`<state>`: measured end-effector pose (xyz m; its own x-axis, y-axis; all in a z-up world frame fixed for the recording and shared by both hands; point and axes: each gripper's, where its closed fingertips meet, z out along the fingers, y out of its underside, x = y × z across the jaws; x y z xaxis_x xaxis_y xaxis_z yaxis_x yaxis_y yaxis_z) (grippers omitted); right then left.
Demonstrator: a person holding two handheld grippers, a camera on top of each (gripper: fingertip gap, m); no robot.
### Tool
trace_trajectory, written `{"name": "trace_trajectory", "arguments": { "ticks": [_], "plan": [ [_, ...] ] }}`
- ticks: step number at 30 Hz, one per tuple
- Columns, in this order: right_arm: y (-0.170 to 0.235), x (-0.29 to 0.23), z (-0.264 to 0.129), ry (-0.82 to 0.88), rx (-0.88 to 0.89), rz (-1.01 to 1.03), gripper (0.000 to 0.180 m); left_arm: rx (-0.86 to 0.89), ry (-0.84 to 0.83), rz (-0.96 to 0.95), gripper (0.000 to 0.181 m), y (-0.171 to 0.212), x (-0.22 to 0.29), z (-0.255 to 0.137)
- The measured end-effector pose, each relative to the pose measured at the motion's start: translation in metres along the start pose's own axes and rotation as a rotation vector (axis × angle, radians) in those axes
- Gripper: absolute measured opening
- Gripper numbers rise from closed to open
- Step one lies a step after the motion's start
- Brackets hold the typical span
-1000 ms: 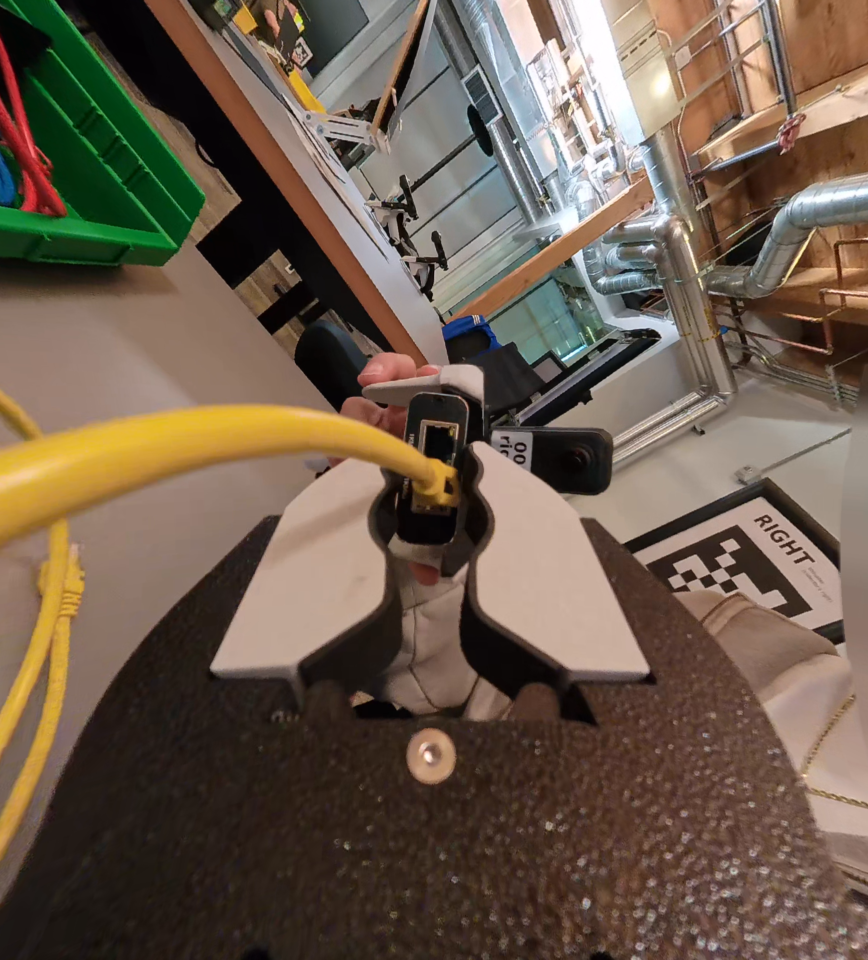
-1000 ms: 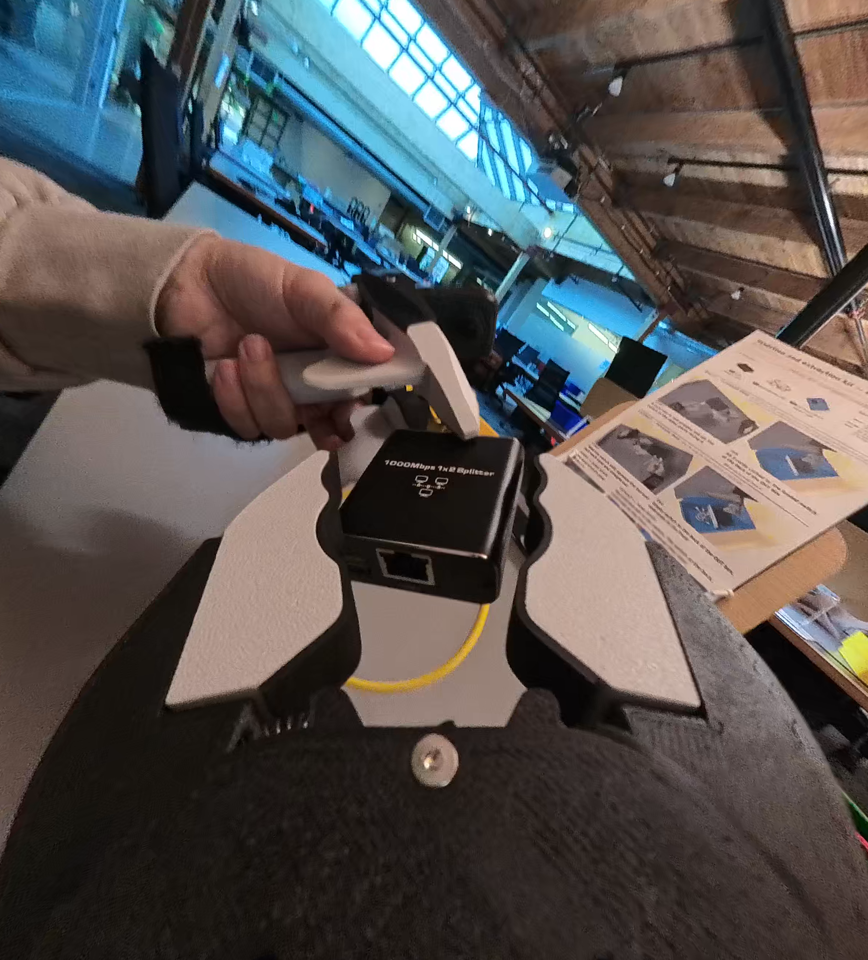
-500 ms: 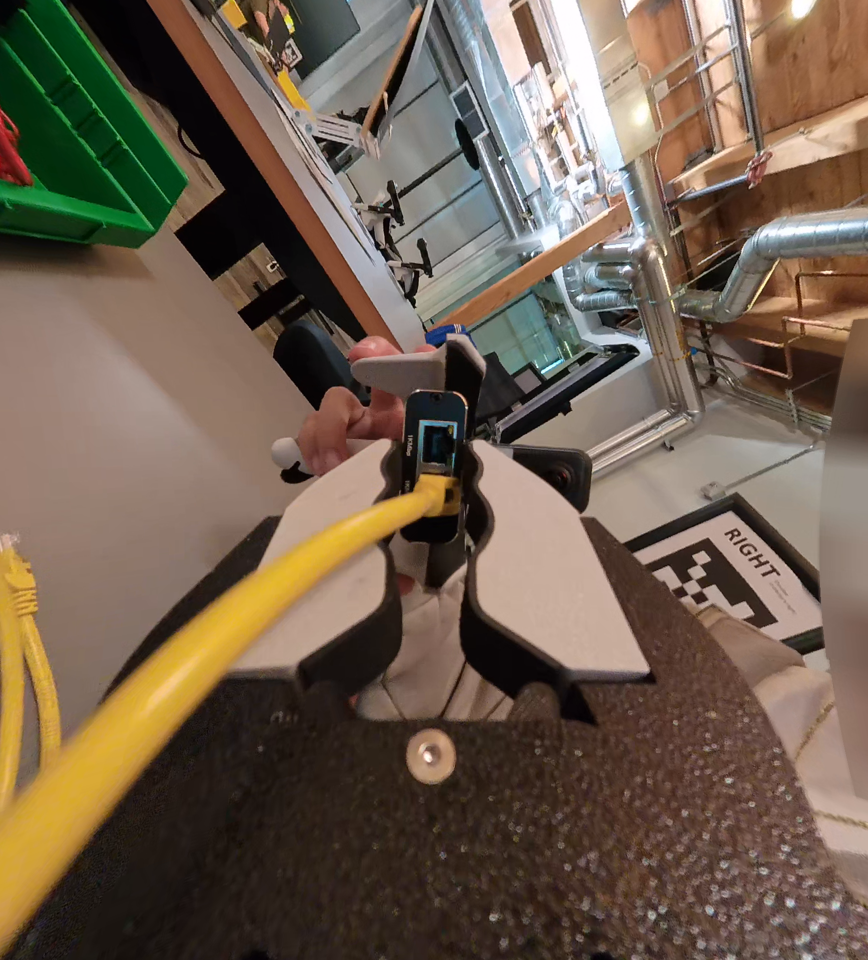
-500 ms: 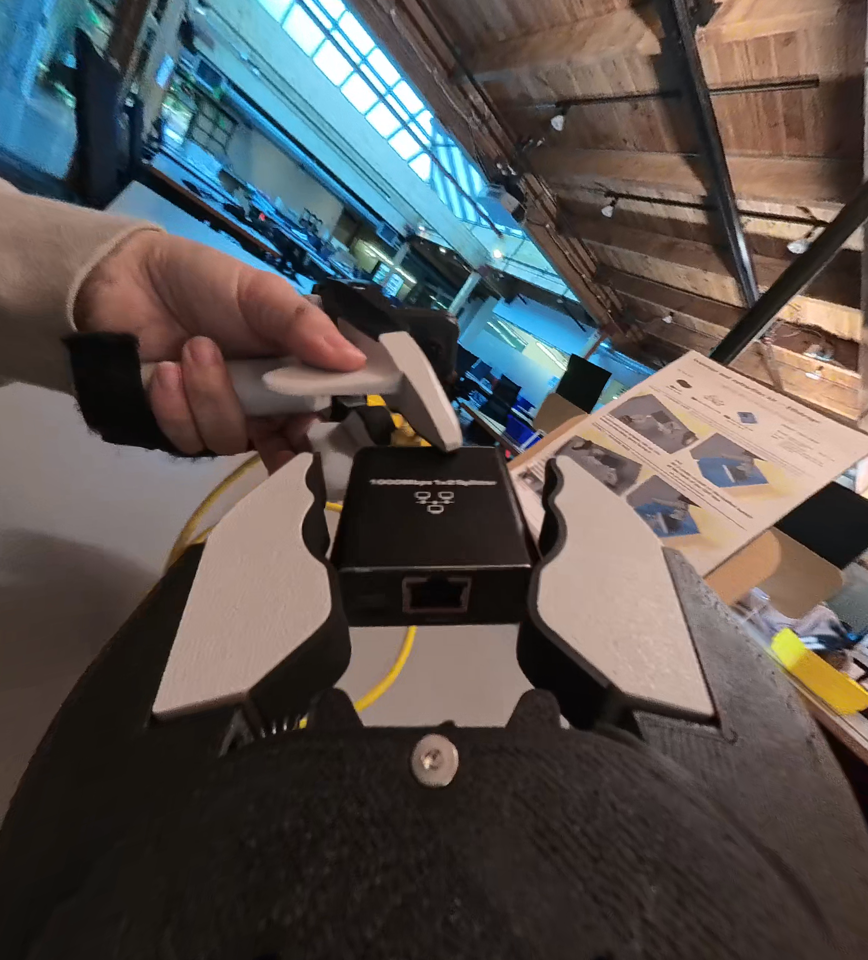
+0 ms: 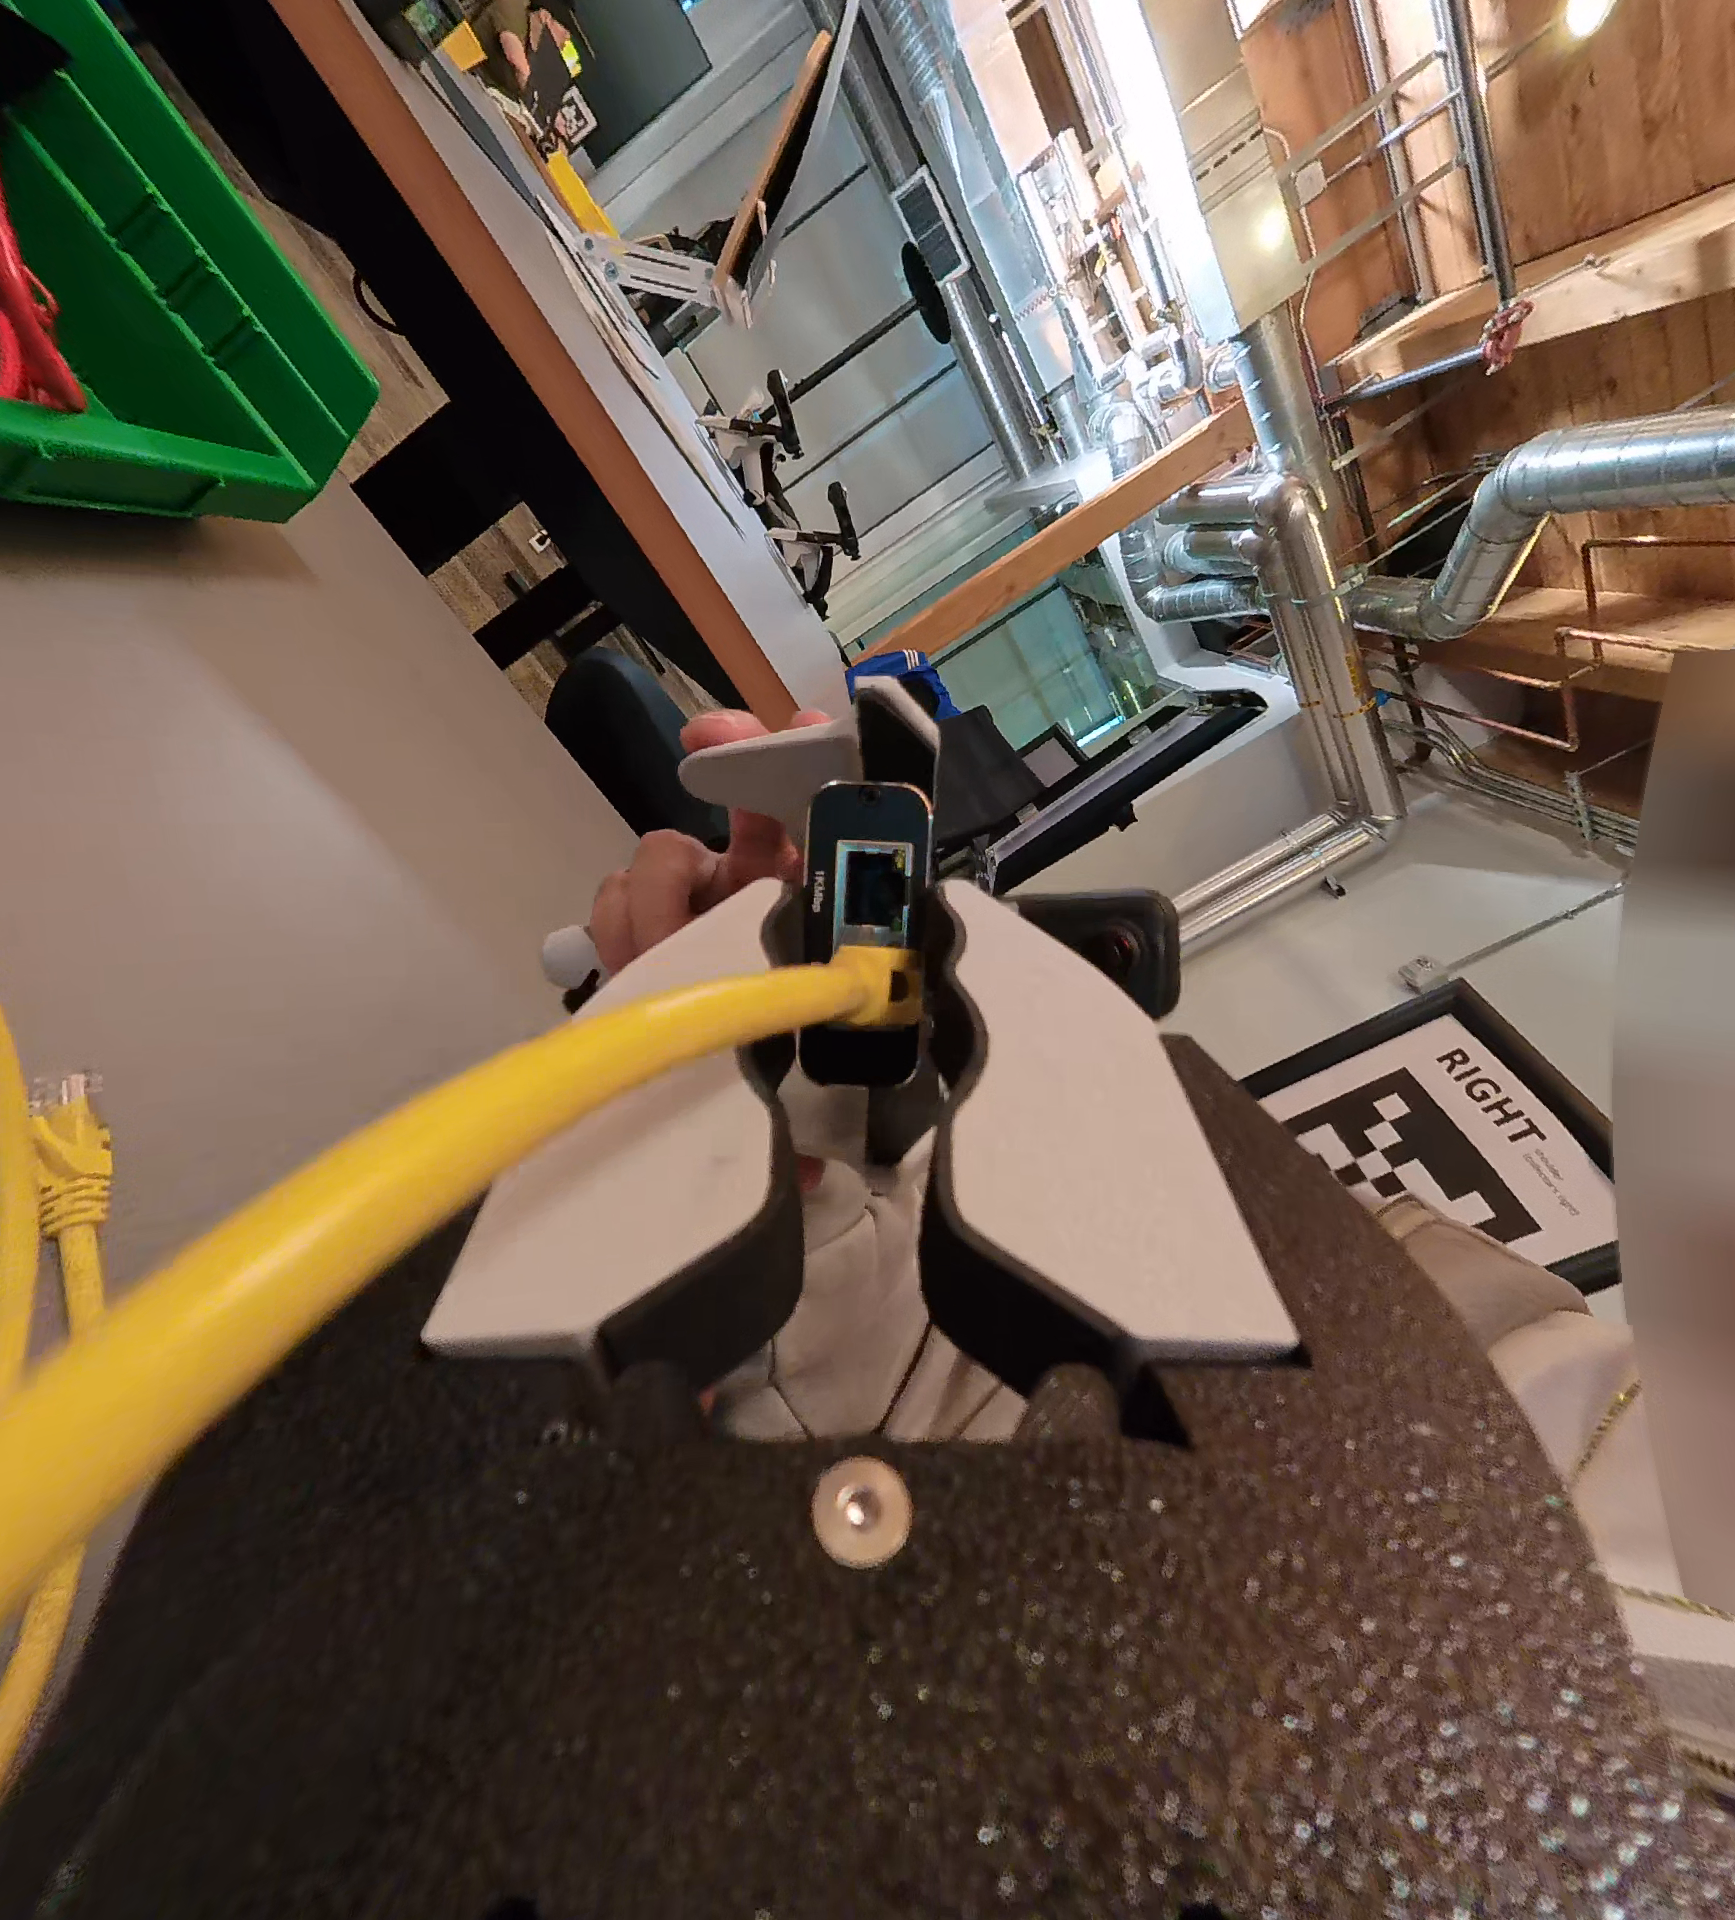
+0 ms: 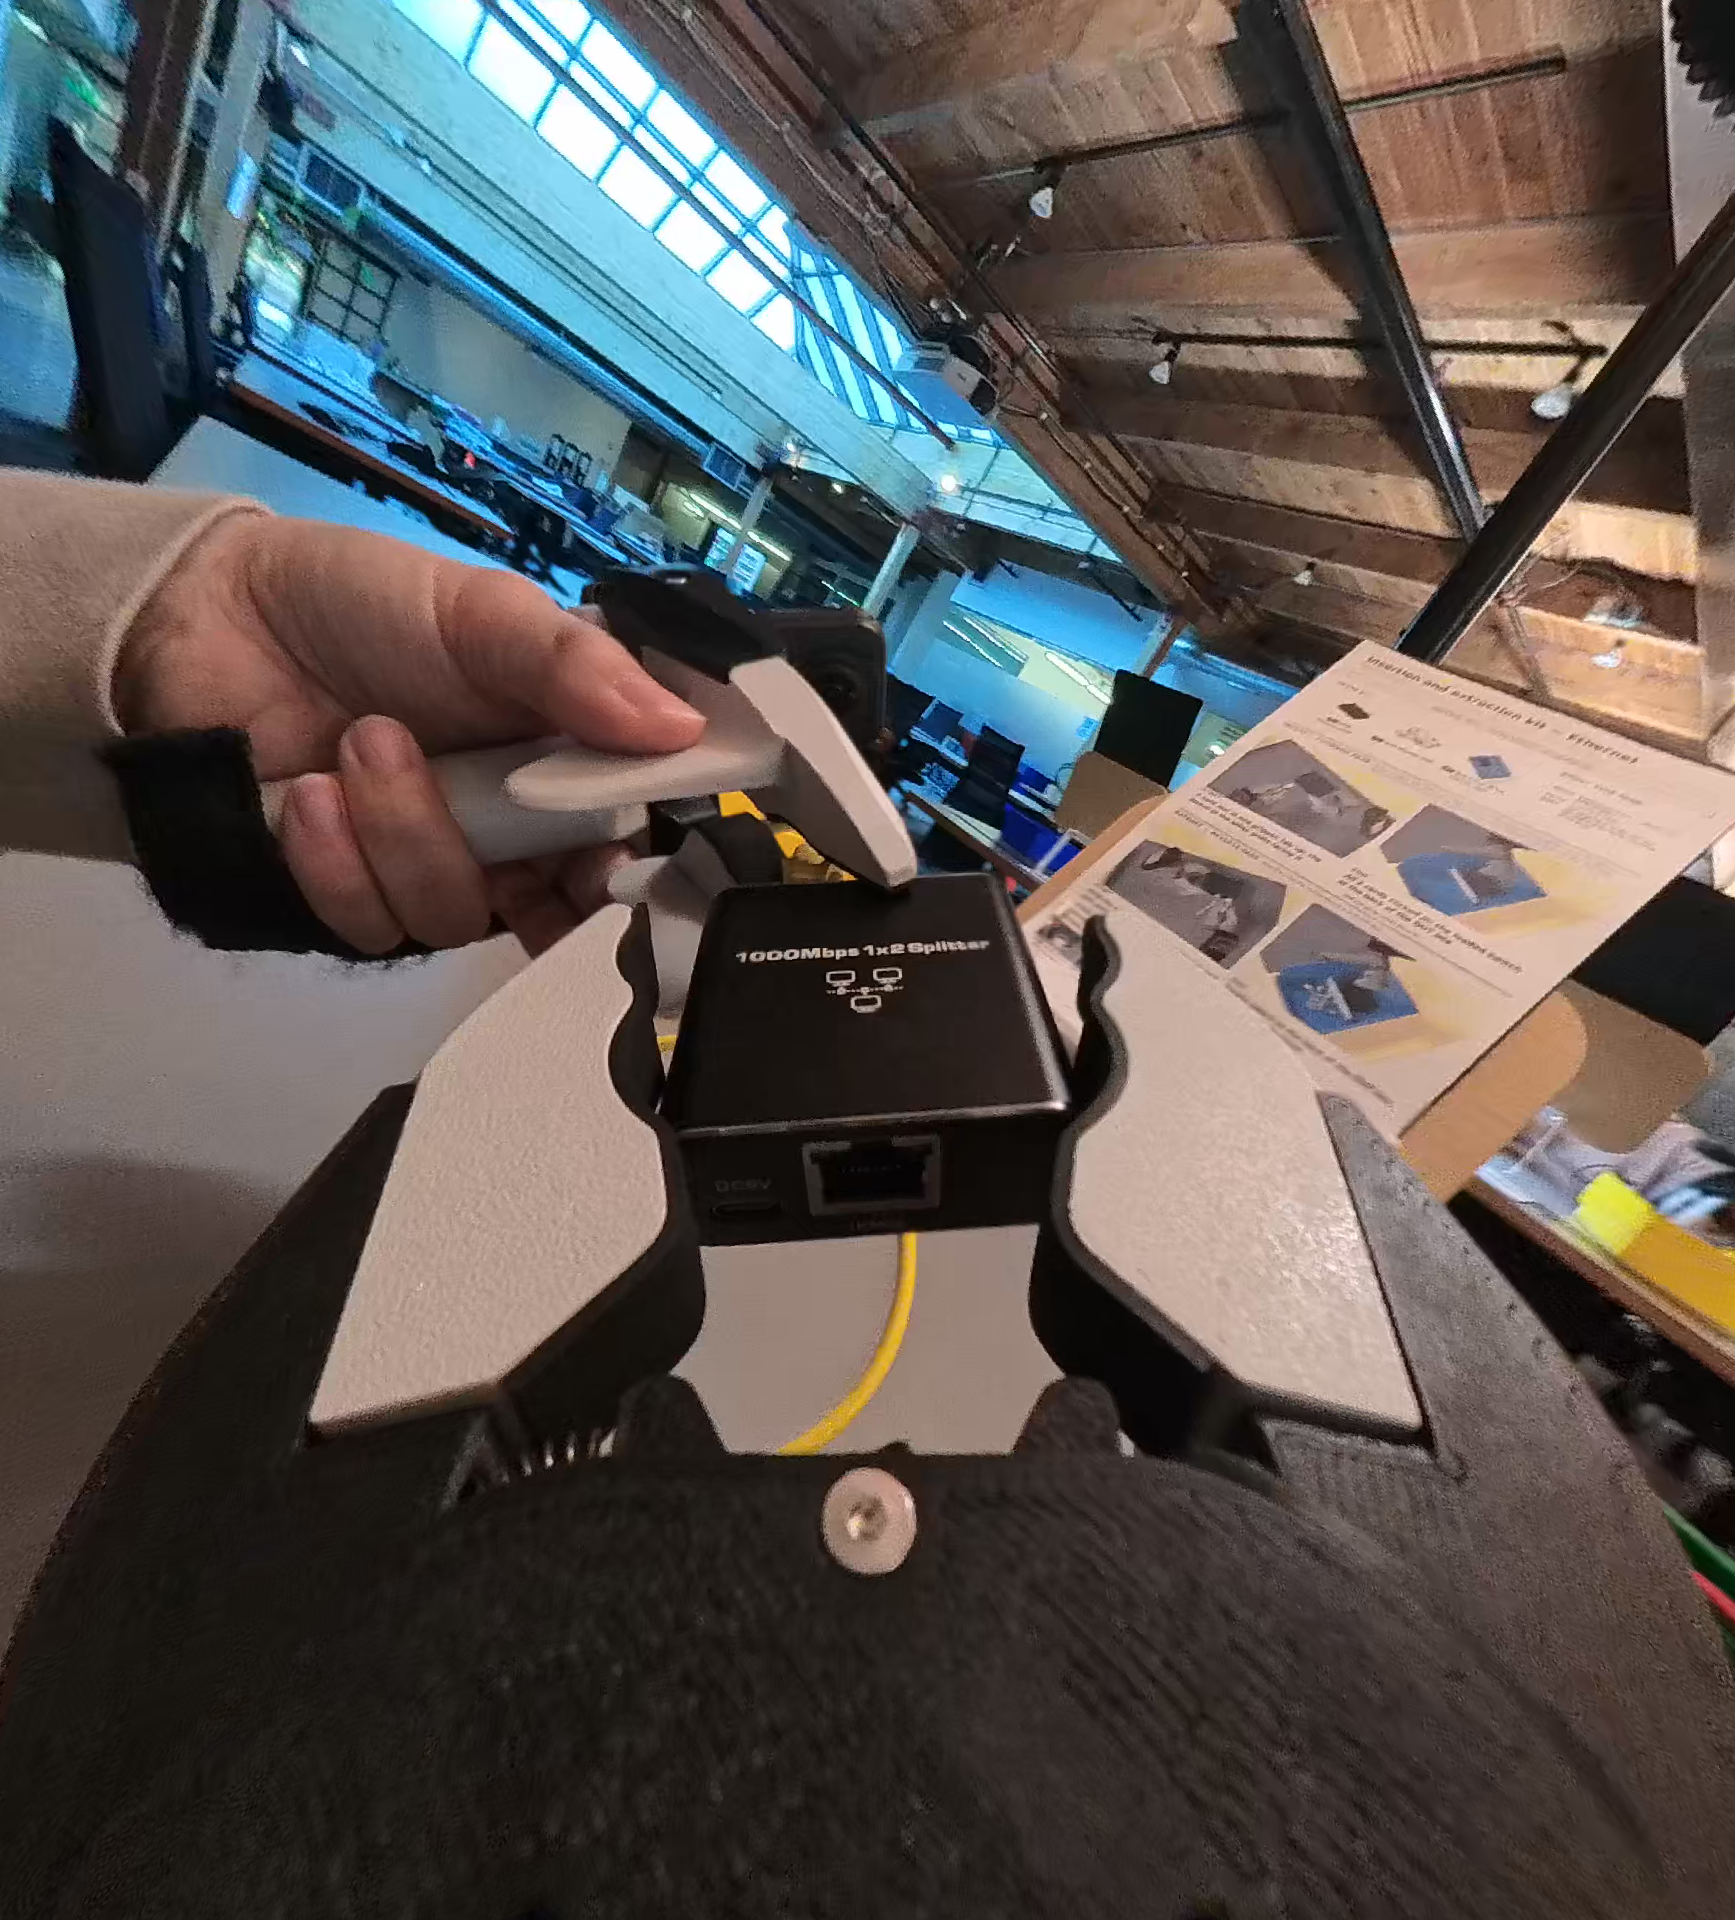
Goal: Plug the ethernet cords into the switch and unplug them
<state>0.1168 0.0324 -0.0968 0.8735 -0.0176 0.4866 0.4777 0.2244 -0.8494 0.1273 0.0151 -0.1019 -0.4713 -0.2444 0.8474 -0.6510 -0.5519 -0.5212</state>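
The little black switch (image 6: 863, 1049) is up off the table, clamped by its two long sides between the right gripper (image 6: 863, 1049) fingers, whose jaws press in on the box. The right wrist view gives us its flat top face with white markings and the near end, where a single empty port looks straight back at the camera. The far end is hidden from here; only a scrap of yellow shows behind the box, plus a loop of yellow cord (image 6: 873, 1361) hanging underneath. Switch to the left wrist view and that far end is laid bare: two ports stacked, the upper one empty, the lower one filled by the yellow plug (image 5: 878, 987), its cable sweeping out toward the lower left of the frame. The left gripper (image 5: 868, 997) has its fingers drawn close around that end of the switch with the plug between their tips, but whether the pads actually pinch the plug, I cannot tell. From the right side we see a hand (image 6: 406, 727) holding the left tool's handle just behind the switch. Out on the grey table (image 5: 167, 727) lies a second yellow cord (image 5: 68, 1174), loose plug up, and beyond it a green bin (image 5: 167, 312) holding red and blue cables. An instruction sheet (image 6: 1382, 862) stands propped to the right.
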Motion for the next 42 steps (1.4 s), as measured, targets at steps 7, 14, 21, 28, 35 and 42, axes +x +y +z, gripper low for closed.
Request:
{"name": "trace_trajectory", "arguments": {
  "ticks": [7,14,21,28,35,42],
  "plan": [
    [-0.003,0.0,-0.004,-0.028,0.05,0.053,0.078,-0.007,0.027,-0.013,0.021,0.003,0.0,0.001],
    [0.005,-0.005,-0.002,-0.07,0.007,0.107,0.08,-0.017,0.009,-0.016,0.021,0.004,-0.003,-0.001],
    [0.012,-0.006,0.0,-0.037,-0.065,0.015,0.076,0.046,0.009,-0.042,0.021,-0.002,-0.005,-0.001],
    [0.01,-0.005,0.001,-0.044,-0.032,0.104,0.076,0.092,-0.008,-0.043,0.021,-0.004,-0.007,-0.002],
    [0.017,-0.006,0.002,-0.046,-0.084,0.104,0.076,0.118,-0.034,-0.046,0.021,-0.005,-0.008,-0.003],
    [0.022,-0.004,0.005,-0.006,-0.123,0.1,0.076,0.152,-0.043,-0.053,0.021,-0.008,-0.011,-0.004]
  ]
}}
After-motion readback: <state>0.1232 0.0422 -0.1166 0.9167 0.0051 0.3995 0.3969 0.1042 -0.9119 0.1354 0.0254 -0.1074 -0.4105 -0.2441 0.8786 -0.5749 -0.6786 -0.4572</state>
